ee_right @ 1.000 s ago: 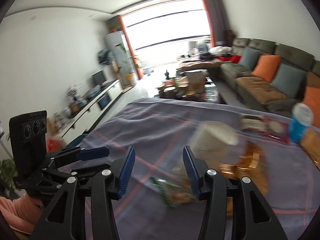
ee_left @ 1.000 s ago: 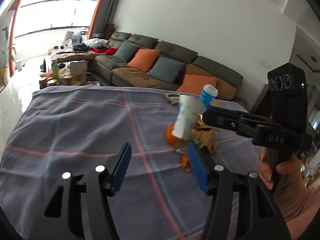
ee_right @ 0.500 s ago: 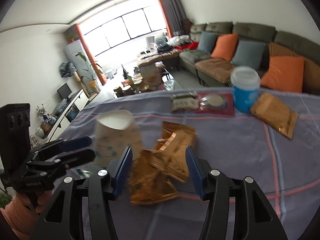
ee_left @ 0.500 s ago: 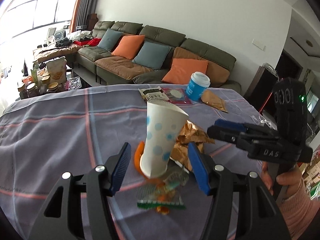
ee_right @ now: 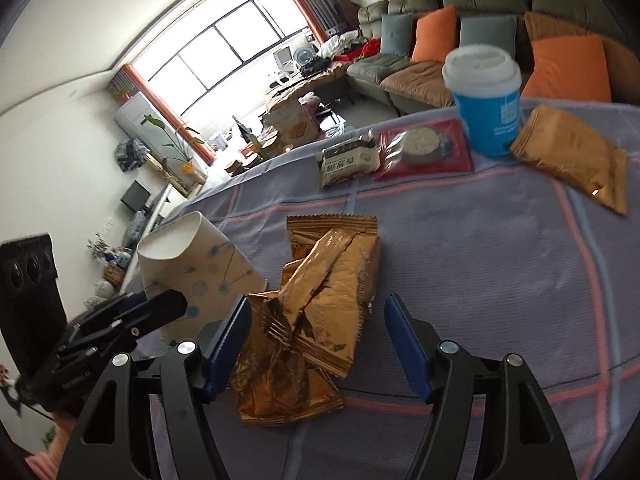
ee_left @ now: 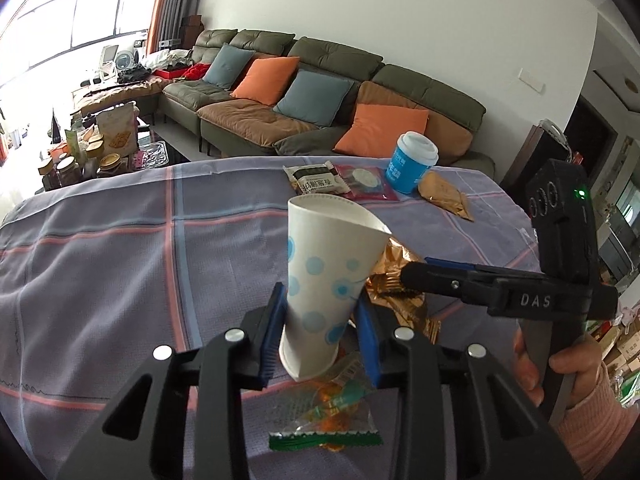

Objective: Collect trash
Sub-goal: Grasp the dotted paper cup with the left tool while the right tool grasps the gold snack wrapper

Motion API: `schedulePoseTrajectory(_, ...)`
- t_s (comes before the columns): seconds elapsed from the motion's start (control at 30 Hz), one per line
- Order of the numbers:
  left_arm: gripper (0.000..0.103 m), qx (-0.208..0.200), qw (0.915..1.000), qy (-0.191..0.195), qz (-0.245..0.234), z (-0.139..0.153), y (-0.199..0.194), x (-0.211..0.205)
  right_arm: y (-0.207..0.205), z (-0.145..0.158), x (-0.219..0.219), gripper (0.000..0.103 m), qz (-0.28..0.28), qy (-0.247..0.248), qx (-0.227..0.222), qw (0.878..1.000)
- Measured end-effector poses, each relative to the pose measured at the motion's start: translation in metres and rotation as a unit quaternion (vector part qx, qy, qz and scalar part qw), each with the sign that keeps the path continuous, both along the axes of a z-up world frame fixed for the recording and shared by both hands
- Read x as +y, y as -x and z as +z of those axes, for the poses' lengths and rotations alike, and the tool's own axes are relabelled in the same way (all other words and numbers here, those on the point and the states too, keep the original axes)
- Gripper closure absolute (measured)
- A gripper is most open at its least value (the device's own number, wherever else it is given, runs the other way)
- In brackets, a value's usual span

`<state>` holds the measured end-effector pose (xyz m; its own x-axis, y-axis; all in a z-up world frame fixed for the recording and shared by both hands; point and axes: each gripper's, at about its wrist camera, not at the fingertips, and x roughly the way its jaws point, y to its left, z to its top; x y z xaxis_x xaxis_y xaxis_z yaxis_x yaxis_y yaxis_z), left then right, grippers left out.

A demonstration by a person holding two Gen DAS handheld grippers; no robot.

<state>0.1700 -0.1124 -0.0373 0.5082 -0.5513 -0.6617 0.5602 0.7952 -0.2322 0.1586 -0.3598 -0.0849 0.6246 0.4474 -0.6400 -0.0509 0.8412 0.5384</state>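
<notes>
**Cup in left jaws, wrappers under right**

Left wrist: left gripper [ee_left: 320, 336] closing on dotted paper cup [ee_left: 324, 276], pads touching its sides, above clear candy wrapper [ee_left: 324, 420] on checked tablecloth [ee_left: 120, 280].

Right wrist: right gripper [ee_right: 316, 344] opening, jaws apart around crumpled gold wrappers [ee_right: 316, 312], not pressing.

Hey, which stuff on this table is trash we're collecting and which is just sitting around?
Trash being collected:
- dotted paper cup, between the closing left claw pads
- crumpled gold wrappers, between the opening right claw pads
- clear candy wrapper

Apparently just lying about:
- lidded blue cup
- sealed snack packets
- gold pouch
</notes>
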Motion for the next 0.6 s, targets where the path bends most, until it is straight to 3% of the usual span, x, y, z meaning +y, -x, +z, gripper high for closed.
schedulePoseTrajectory(0.1,0.070,-0.005,1.0000,0.005,0.004,0.002,0.003,0.005,-0.001,-0.003,-0.005,0.050,-0.004,-0.015,0.005,1.000)
schedulePoseTrajectory(0.2,0.070,-0.009,0.9998,0.015,0.008,0.007,0.006,0.013,0.001,-0.005,-0.009,0.059,-0.006,-0.027,0.005,1.000)
schedulePoseTrajectory(0.6,0.070,-0.021,0.9972,0.064,0.033,0.026,0.020,0.055,0.023,0.020,-0.001,0.061,-0.015,0.014,-0.037,0.999)
